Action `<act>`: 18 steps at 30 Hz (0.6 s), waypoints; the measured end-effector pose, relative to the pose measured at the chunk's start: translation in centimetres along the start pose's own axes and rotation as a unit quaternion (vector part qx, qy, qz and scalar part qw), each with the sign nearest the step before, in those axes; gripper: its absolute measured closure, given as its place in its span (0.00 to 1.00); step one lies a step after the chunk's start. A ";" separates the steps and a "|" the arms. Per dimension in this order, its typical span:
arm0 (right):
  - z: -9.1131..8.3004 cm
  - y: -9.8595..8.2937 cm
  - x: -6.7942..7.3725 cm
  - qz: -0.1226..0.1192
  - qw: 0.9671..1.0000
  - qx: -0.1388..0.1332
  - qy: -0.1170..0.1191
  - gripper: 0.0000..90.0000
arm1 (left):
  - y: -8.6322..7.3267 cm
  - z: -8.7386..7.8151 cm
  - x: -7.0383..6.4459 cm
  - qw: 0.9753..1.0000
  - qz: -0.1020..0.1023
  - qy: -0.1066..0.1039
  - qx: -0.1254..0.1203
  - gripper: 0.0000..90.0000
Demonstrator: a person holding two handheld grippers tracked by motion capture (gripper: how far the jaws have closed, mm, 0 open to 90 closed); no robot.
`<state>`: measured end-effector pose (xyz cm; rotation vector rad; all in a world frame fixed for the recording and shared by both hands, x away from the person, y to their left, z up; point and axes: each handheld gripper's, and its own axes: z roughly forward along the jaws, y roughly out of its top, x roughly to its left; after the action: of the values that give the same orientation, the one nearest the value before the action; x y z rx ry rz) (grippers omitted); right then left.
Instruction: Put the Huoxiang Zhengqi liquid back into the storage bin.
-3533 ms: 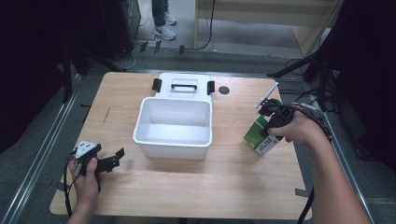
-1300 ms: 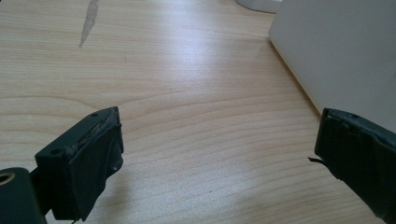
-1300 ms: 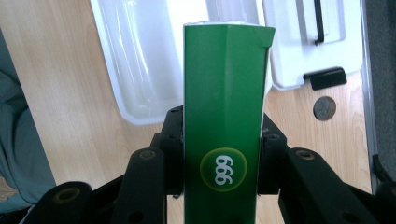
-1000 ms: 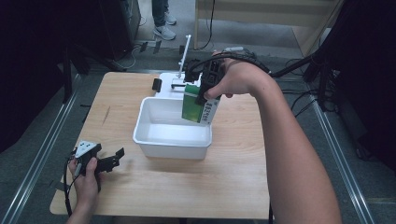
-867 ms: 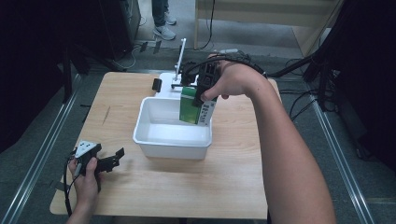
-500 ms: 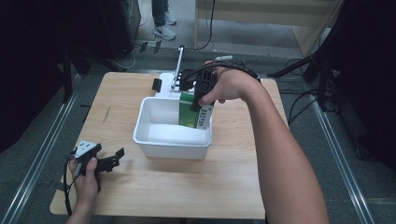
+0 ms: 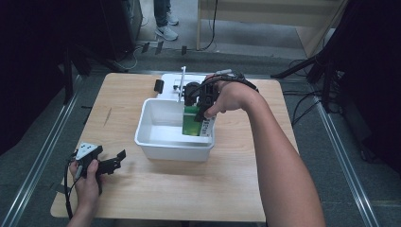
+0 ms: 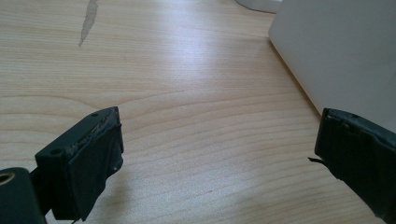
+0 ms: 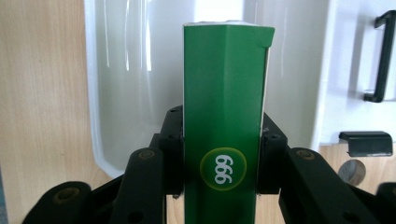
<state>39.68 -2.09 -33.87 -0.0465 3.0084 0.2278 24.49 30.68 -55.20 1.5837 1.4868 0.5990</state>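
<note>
A green and white carton marked 999 stands upright inside the white plastic bin, against its right wall. My right gripper is shut on the carton from above, and both black jaws press its sides in the right gripper view. My left gripper rests open near the table's front left, jaws spread wide and holding nothing, with the bin's outer wall just to its right.
The bin's white lid with black latches and a handle lies on the table behind the bin. The wooden table has bare room in front of the bin. A person's legs stand on the floor beyond the table.
My right gripper carried the carton from the table's right side over the bin and lowered it inside. The left gripper has stayed still.
</note>
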 end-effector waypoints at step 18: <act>5.6 -0.3 0.6 -0.012 1.000 0.013 0.008 0.70 | 0.0 0.0 0.0 1.000 0.000 0.000 -0.002 0.02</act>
<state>39.74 -1.57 -39.51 -0.0820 3.0236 0.1878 24.51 30.65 -55.21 1.5798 1.4858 0.6022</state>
